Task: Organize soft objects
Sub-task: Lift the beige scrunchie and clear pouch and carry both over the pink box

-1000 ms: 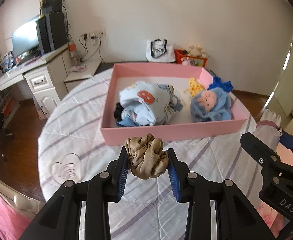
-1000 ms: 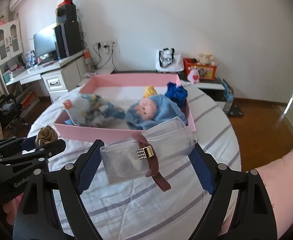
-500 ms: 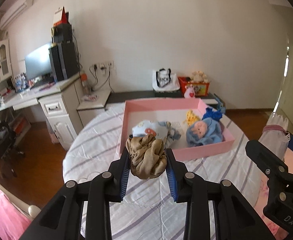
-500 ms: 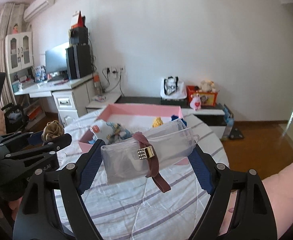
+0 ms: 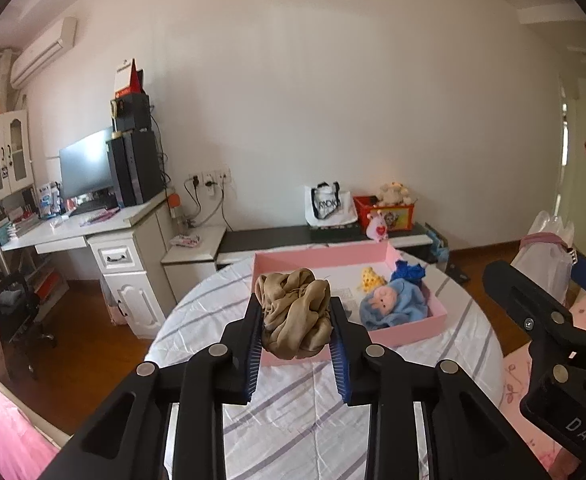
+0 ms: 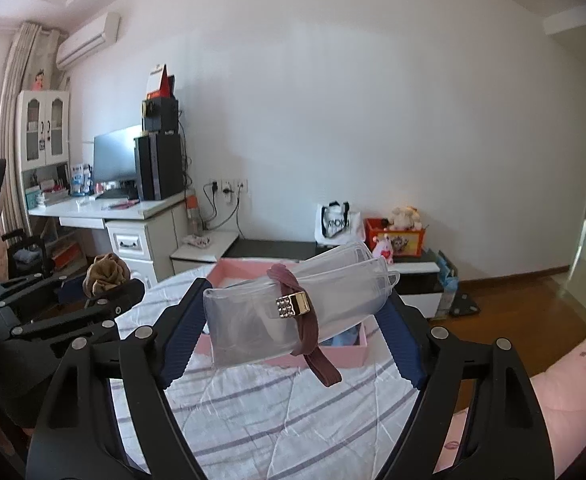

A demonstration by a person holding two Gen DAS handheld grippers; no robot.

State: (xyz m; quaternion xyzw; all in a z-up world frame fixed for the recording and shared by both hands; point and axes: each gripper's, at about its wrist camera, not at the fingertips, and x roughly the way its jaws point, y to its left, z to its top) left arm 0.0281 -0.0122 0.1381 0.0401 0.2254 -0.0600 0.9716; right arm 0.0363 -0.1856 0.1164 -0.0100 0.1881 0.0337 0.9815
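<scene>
My left gripper [image 5: 296, 303] is closing on a crumpled tan scrunchie [image 5: 293, 320], which its blue pads press from both sides, above the striped table [image 5: 293, 420]. Beyond it the pink box [image 5: 409, 326] holds a blue plush doll [image 5: 397, 302], a yellow toy [image 5: 371, 278] and a blue cloth [image 5: 407, 270]. My right gripper [image 6: 297, 296] is shut on a clear soft pouch [image 6: 253, 320] wrapped by a maroon band with a gold clasp [image 6: 293, 304]. In the right wrist view the left gripper [image 6: 105, 292] and scrunchie [image 6: 107, 276] hang at the left. The pouch [image 5: 545, 248] shows at the right of the left wrist view.
A white desk with a monitor [image 5: 89, 168] and a chair [image 5: 13, 308] stand left of the round table. Along the far wall a low dark bench carries a white bag [image 5: 327, 204] and a red toy box [image 5: 389, 212]. A pink sleeve [image 6: 565, 380] is at lower right.
Both grippers have risen and drawn back from the pink box, which now looks smaller and farther. The views have tilted up toward the wall. Each gripper still holds its item.
</scene>
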